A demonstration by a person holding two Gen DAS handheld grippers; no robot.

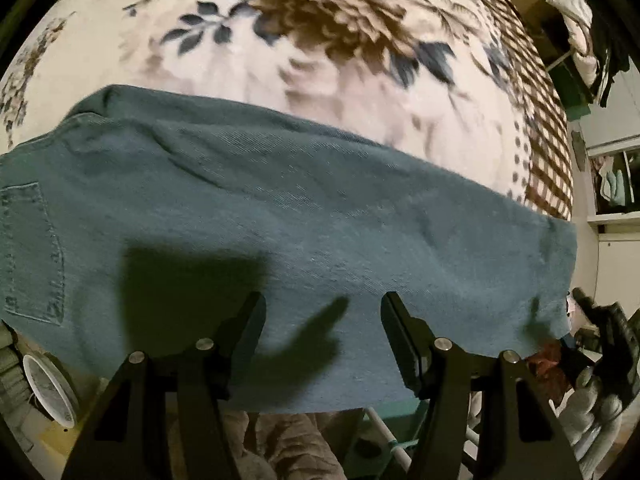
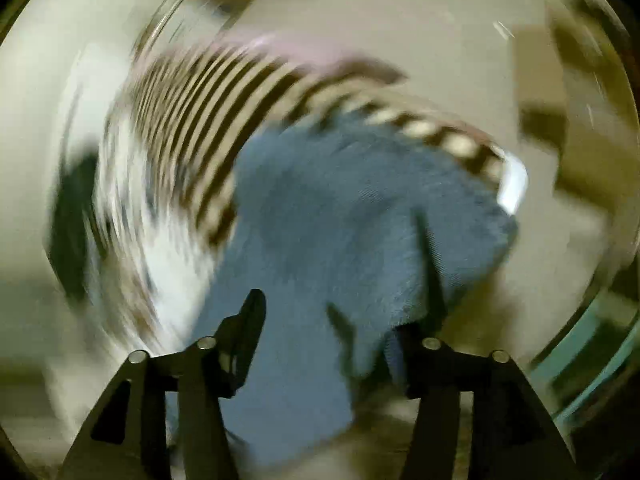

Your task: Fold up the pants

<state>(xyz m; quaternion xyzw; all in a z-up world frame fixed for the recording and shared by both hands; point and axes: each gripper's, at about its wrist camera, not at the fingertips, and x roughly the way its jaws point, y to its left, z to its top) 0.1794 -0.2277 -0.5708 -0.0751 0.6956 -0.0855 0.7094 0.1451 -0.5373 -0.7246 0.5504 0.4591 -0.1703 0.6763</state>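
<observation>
Teal-blue pants (image 1: 280, 216) lie spread across a floral blanket (image 1: 304, 60), a back pocket (image 1: 32, 252) at the left. My left gripper (image 1: 322, 316) is open just above the pants' near edge, holding nothing. In the right wrist view the picture is heavily blurred. The pants (image 2: 340, 220) hang toward the camera between the fingers of my right gripper (image 2: 332, 320). Its jaws stand wide apart and the cloth drapes over the right finger (image 2: 416, 344). I cannot tell whether any cloth is pinched.
The blanket has a brown checked border (image 1: 540, 132) at the right, also in the right wrist view (image 2: 224, 104). Shelves and hanging clothes (image 1: 588, 40) stand at the far right. A white round object (image 1: 48, 392) sits at the lower left. The other gripper (image 1: 612, 340) shows at the lower right.
</observation>
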